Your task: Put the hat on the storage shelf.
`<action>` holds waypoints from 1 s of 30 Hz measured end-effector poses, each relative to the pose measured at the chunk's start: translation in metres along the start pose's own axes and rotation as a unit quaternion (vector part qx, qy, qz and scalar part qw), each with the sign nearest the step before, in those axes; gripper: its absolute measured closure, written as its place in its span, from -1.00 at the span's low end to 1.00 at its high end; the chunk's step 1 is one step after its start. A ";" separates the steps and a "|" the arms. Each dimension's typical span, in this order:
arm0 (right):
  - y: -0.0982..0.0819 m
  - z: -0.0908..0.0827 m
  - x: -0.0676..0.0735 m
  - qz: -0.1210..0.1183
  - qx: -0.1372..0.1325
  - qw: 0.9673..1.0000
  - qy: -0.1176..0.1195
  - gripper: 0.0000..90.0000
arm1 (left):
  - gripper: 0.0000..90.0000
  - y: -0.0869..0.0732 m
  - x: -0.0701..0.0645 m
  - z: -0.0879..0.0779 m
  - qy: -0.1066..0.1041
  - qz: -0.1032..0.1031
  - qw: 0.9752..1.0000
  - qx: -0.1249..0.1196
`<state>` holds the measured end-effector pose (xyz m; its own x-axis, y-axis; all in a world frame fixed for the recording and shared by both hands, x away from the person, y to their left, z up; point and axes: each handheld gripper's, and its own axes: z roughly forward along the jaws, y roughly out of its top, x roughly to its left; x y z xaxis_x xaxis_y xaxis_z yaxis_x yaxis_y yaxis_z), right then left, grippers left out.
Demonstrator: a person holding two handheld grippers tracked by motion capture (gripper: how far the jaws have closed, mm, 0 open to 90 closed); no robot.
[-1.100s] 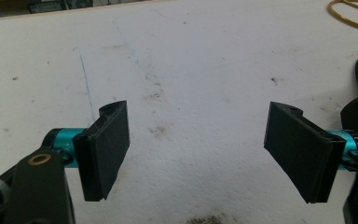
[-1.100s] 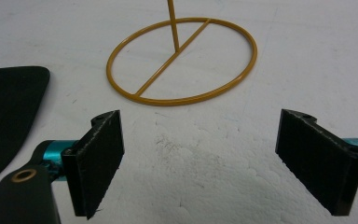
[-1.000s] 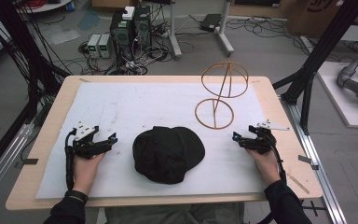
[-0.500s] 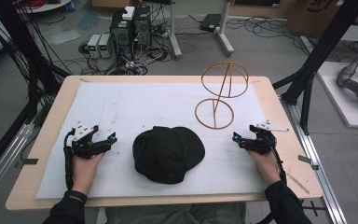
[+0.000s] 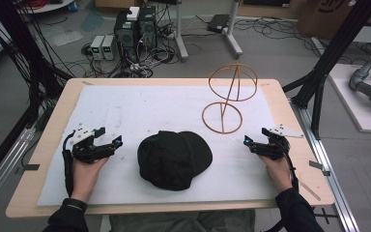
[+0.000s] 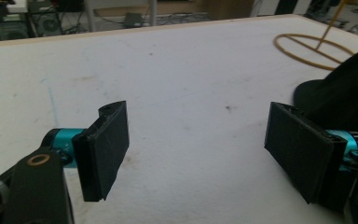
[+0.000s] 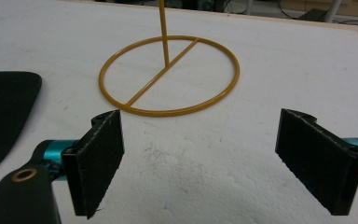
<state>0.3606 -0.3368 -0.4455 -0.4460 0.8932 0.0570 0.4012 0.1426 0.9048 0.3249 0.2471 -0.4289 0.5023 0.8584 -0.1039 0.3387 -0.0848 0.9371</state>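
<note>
Black cap [image 5: 175,159] lying mid-table between left gripper [image 5: 112,144] and right gripper [image 5: 249,141], both gaping, grasping nothing.

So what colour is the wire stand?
Mustard yellow wire stand, clearest in the right gripper view.

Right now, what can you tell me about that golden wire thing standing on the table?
The wire hat stand is thin yellow-gold rod, metal by its look. Its flat ring base lies on the white table cover, crossed by one straight bar. From the bar's middle a slim post rises upright to a second hoop up top. It stands empty at the far right of the table, beyond the black cap. Nothing touches it; both grippers are apart from it.
</note>
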 end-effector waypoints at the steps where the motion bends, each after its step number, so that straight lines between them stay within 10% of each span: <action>1: 0.000 0.000 0.000 0.003 0.001 1.000 0.001 -0.67 | -0.51 0.002 -0.002 0.000 -0.009 0.001 1.000 0.000; 11: -0.004 -0.003 -0.008 0.024 -0.016 1.000 0.001 -0.67 | -0.52 0.017 -0.023 -0.008 -0.119 0.031 0.992 -0.032; 30: -0.003 -0.004 0.000 0.013 -0.003 1.000 0.007 -0.67 | -0.54 0.019 -0.082 -0.019 -0.211 0.059 0.976 -0.016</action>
<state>0.3568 -0.3392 -0.4468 -0.4464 0.8907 0.0861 0.4082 0.1171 0.9053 0.2749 0.1846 -0.3960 0.8210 0.5590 -0.1160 0.2369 -0.1487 0.9601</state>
